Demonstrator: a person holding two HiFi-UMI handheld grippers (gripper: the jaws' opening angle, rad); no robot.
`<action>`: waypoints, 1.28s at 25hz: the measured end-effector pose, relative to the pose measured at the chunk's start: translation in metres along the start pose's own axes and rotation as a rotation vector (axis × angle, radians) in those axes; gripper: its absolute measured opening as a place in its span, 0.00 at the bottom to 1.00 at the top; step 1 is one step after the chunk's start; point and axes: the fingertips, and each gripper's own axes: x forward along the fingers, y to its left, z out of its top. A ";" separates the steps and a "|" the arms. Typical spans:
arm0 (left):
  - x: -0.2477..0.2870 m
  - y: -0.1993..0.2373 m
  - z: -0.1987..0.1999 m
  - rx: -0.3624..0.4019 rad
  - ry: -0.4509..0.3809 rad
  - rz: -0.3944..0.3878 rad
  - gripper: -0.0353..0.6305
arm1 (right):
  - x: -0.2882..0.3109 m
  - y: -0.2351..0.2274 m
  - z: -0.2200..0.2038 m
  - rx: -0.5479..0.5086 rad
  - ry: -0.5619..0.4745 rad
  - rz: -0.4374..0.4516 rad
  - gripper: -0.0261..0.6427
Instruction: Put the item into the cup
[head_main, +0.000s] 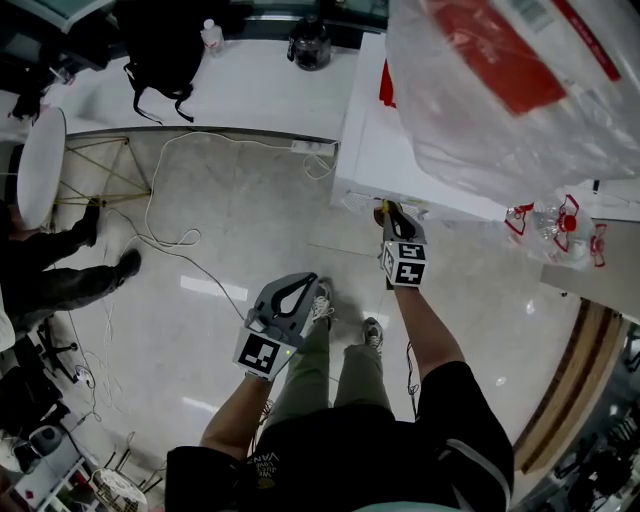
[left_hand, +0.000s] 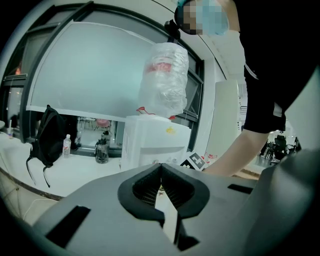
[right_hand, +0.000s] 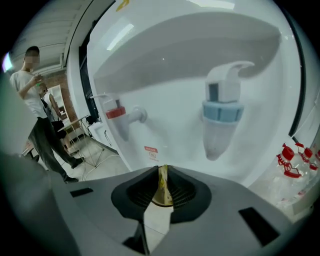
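Note:
My right gripper (head_main: 391, 210) (right_hand: 162, 172) is shut on a thin, flat yellowish item (right_hand: 163, 186) that stands upright between its pads. It is held close in front of a white water dispenser (head_main: 395, 140) (right_hand: 175, 100), below the red tap (right_hand: 120, 114) and the blue tap (right_hand: 222, 107). A large clear bottle (head_main: 500, 90) (left_hand: 165, 80) sits on top of the dispenser. My left gripper (head_main: 310, 284) (left_hand: 161, 169) is lower and to the left, over the floor, shut with nothing between its jaws. I see no cup in any view.
White cables (head_main: 180, 240) run across the tiled floor. A black backpack (head_main: 160, 45), a small bottle (head_main: 211, 35) and a dark jug (head_main: 310, 45) rest on the white counter behind. A person (right_hand: 37, 115) stands at the left. Red-capped empty bottles (head_main: 560, 225) lie at the right.

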 end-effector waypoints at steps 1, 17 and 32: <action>-0.002 -0.002 0.003 -0.002 -0.005 0.002 0.08 | -0.005 0.001 0.002 0.004 -0.002 0.001 0.11; -0.021 -0.052 0.059 0.012 -0.083 0.043 0.08 | -0.151 0.037 0.062 0.049 -0.157 0.119 0.11; -0.055 -0.148 0.100 0.055 -0.128 0.090 0.08 | -0.313 0.033 0.099 0.048 -0.314 0.222 0.11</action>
